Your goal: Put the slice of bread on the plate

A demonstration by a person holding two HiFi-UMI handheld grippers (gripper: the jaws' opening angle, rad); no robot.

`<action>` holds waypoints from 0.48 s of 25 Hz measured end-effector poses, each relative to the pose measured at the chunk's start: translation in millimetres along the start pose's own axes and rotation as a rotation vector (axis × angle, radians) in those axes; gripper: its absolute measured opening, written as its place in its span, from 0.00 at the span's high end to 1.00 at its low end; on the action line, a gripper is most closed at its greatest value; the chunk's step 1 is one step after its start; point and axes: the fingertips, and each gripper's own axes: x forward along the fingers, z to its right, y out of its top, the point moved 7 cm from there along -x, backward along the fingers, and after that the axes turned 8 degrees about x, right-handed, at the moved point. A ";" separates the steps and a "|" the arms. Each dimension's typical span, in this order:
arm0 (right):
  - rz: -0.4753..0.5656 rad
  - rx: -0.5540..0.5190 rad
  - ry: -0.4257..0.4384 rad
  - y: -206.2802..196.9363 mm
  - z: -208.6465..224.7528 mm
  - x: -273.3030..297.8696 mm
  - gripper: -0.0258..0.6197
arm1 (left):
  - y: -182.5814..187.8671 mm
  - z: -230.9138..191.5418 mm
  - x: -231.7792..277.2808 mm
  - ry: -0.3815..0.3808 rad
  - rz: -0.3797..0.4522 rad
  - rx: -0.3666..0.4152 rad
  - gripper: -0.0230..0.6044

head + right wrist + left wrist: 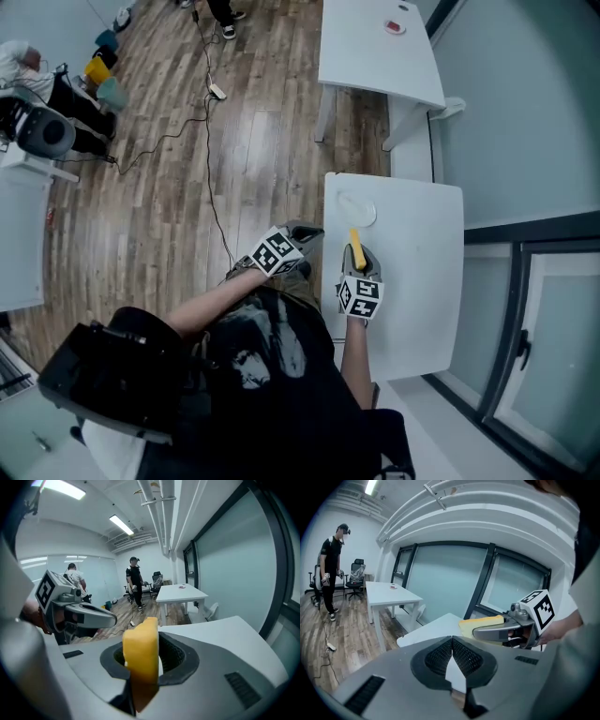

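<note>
A yellow slice of bread (142, 654) stands on edge between the jaws of my right gripper (145, 660), which is shut on it. In the head view this gripper (358, 258) hovers over the near part of the white table (422, 281), with the bread (355, 247) pointing toward the pale round plate (357, 210) farther along the table. My left gripper (309, 231) hangs just off the table's left edge, its pads (440, 656) pressed together with nothing between them. From the left gripper view the bread (482, 622) sticks out of the right gripper (506, 631).
A second white table (380, 42) with a small red and white object (396, 26) stands farther back. A glass wall (525, 234) runs along the right. A cable (214, 141) trails over the wooden floor. People stand in the distance (135, 585), one near chairs (330, 569).
</note>
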 end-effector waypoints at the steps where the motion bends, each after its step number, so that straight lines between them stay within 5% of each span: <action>1: -0.013 -0.030 -0.003 2.6 4.7 10.3 0.81 | -0.6 -5.5 6.8 0.007 -0.009 0.009 0.95; 7: -0.131 -0.245 -0.055 11.2 21.2 80.6 0.81 | -6.0 -45.4 44.1 -0.001 -0.054 -0.039 0.95; 12: -0.329 -0.578 -0.193 2.1 46.2 154.9 0.81 | -9.3 -63.3 61.5 -0.004 -0.085 -0.062 0.95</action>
